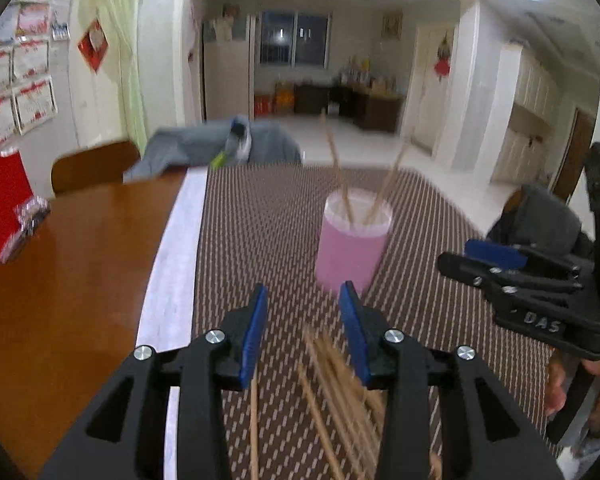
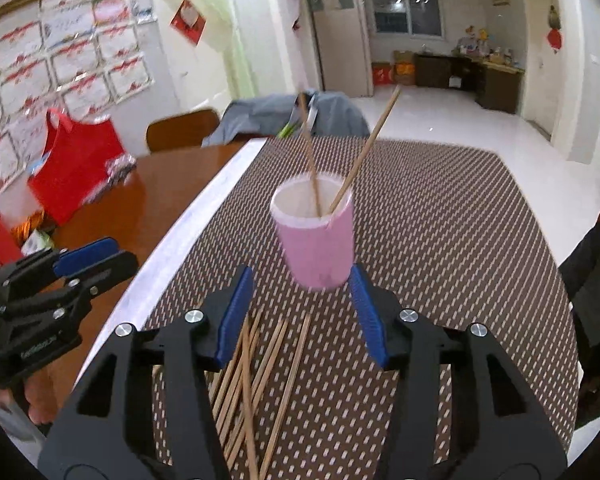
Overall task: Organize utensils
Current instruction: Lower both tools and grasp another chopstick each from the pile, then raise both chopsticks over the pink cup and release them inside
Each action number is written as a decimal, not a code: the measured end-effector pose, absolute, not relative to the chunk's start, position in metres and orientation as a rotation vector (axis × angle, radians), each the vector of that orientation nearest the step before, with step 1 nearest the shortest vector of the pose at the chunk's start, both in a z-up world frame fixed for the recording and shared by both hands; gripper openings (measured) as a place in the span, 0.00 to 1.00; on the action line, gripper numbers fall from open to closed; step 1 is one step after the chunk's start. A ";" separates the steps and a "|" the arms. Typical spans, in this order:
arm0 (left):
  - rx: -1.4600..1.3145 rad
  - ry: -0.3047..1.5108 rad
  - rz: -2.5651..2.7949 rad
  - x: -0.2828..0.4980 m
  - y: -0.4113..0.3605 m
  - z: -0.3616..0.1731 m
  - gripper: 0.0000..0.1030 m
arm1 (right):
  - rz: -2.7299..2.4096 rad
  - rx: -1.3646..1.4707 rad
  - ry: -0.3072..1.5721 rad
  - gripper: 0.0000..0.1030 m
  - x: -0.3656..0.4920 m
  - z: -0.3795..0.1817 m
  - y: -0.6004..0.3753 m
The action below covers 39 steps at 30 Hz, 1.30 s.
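Note:
A pink paper cup [image 1: 352, 248] [image 2: 320, 244] stands upright on a brown woven mat [image 1: 260, 220] [image 2: 440, 220]. Two wooden sticks [image 1: 334, 152] [image 2: 374, 136] lean inside it. Several more sticks [image 1: 332, 380] [image 2: 260, 360] lie loose on the mat, nearer than the cup. My left gripper [image 1: 304, 286] hovers over the pile's left part, open, with nothing between its blue pads. My right gripper [image 2: 301, 269] is open just in front of the cup, above the pile, and grips nothing. Each gripper also shows in the other's view: the right gripper [image 1: 480, 256] and the left gripper [image 2: 116, 254].
The mat lies on a brown wooden table [image 1: 80, 260] [image 2: 160, 184] with a white strip [image 1: 180, 240] along its left edge. A red bag [image 2: 76, 164] sits at the table's far left. A chair draped with a grey jacket [image 1: 204, 144] [image 2: 268, 112] stands behind.

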State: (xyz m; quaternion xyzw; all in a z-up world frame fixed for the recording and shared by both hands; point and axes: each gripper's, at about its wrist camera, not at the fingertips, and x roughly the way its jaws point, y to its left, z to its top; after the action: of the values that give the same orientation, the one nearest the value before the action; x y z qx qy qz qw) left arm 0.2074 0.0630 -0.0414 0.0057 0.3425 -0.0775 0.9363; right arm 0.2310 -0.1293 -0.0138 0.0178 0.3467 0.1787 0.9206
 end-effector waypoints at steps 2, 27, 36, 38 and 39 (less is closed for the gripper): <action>0.027 0.799 -0.147 0.205 0.069 -0.058 0.36 | 0.380 0.026 0.747 0.49 0.223 -0.025 -0.127; 0.105 1.166 -0.016 0.247 0.088 -0.161 0.06 | 0.368 -0.018 1.094 0.38 0.233 -0.113 -0.111; 0.031 1.113 -0.057 0.244 0.075 -0.145 0.06 | 0.347 -0.127 1.144 0.20 0.245 -0.126 -0.093; 0.018 1.081 -0.073 0.241 0.071 -0.138 0.06 | 0.353 -0.149 1.146 0.11 0.246 -0.127 -0.089; 0.015 1.067 -0.078 0.238 0.069 -0.135 0.06 | 0.354 -0.155 1.146 0.11 0.246 -0.126 -0.088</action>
State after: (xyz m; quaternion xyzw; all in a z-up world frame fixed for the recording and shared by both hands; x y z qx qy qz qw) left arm 0.2384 0.0695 -0.1350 0.0070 0.5086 -0.0372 0.8602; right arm 0.2458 -0.0877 -0.1263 -0.0729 0.5386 0.1664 0.8227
